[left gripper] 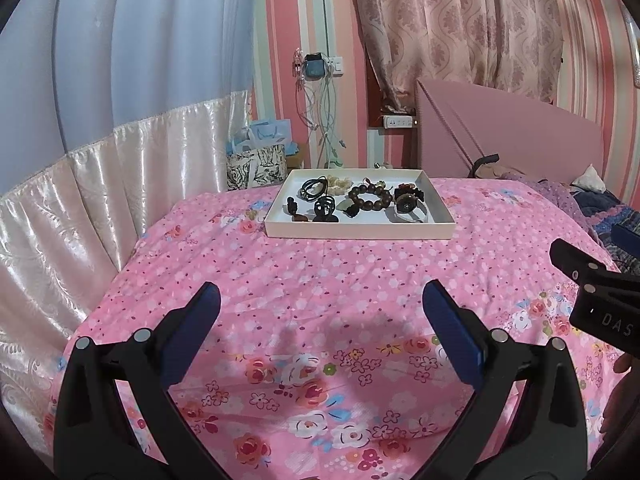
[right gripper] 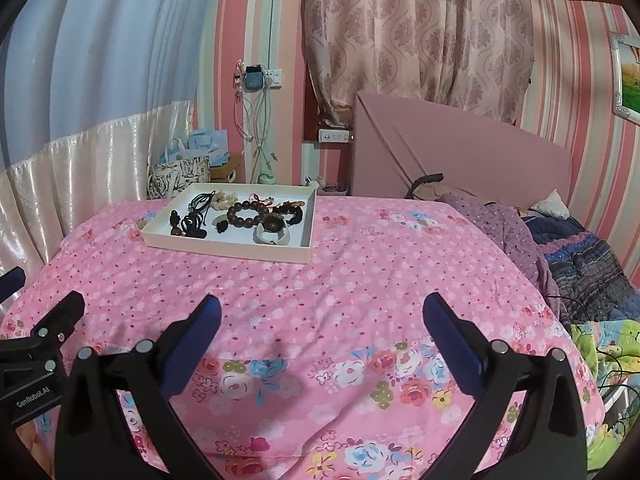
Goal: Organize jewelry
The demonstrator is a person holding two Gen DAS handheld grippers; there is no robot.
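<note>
A shallow white tray (left gripper: 360, 233) (right gripper: 224, 249) rests on the pink flowered bedspread, far ahead of both grippers. Several pieces of jewelry lie inside it: a brown bead bracelet (left gripper: 370, 197) (right gripper: 245, 215), a black cord necklace (left gripper: 314, 189) (right gripper: 202, 202), a dark pendant (left gripper: 326, 210), a watch with a pale strap (left gripper: 408, 208) (right gripper: 273, 230) and a cream cluster (left gripper: 338, 182). My left gripper (left gripper: 322, 294) hangs open over the bedspread, nothing between its blue pads. My right gripper (right gripper: 322, 306) is open too, nothing in it; its side shows in the left wrist view at the right edge (left gripper: 592, 280).
The bedspread (left gripper: 320, 280) covers the bed, with a pink headboard (right gripper: 460, 152) at the back right and rumpled blankets (right gripper: 580, 264) to the right. A satin curtain (left gripper: 100, 184) borders the left side. Gift bags (right gripper: 180, 172) and hanging cables (right gripper: 256, 120) stand behind the tray.
</note>
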